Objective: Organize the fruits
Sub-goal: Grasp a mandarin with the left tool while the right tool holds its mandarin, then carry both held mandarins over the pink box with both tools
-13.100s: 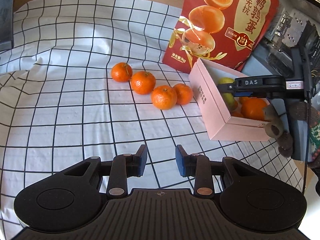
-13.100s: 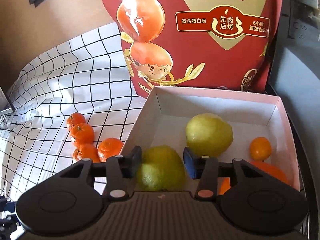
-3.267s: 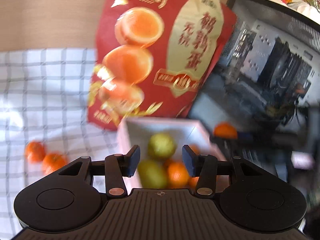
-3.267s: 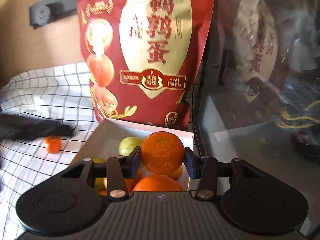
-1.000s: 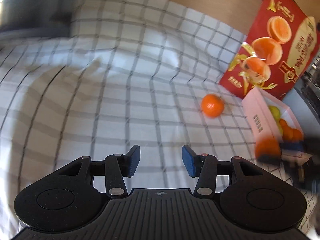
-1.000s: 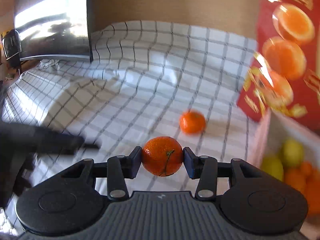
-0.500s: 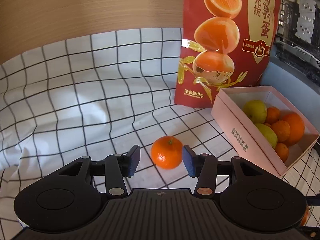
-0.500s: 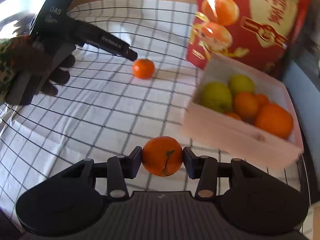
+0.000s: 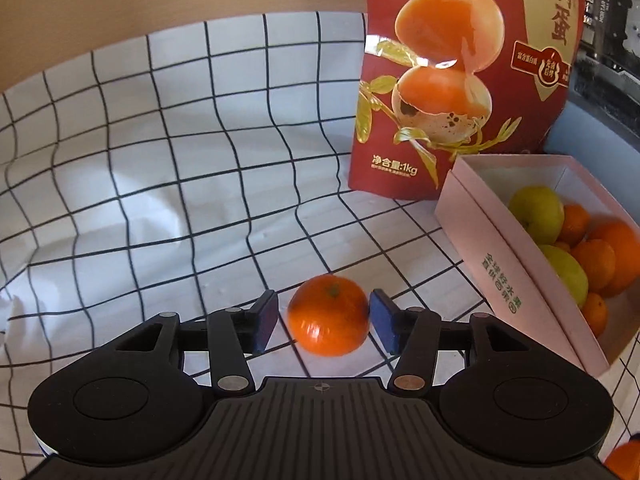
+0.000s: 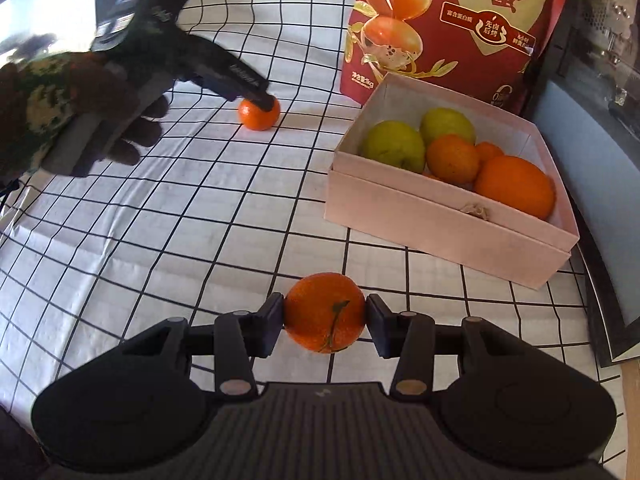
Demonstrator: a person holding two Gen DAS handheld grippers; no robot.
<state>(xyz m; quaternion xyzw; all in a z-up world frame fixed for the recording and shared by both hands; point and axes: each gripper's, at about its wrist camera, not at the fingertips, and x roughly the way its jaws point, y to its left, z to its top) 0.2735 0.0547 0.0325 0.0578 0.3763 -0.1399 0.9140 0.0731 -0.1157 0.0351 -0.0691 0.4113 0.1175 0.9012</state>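
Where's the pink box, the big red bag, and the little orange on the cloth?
pink box (image 10: 440, 236), right wrist view, near side wall.
red bag (image 9: 384, 152), left wrist view, lower left front.
little orange (image 9: 328, 316), left wrist view, middle of its peel.

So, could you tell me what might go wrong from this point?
The left gripper, whose jaws have just been opening, brackets the loose mandarin on the wrinkled cloth without clamping it; a nudge could roll it away.

The right gripper pinches its mandarin only at the sides; it may slip on the way.

The pink box looks crowded, so added fruit may roll out.
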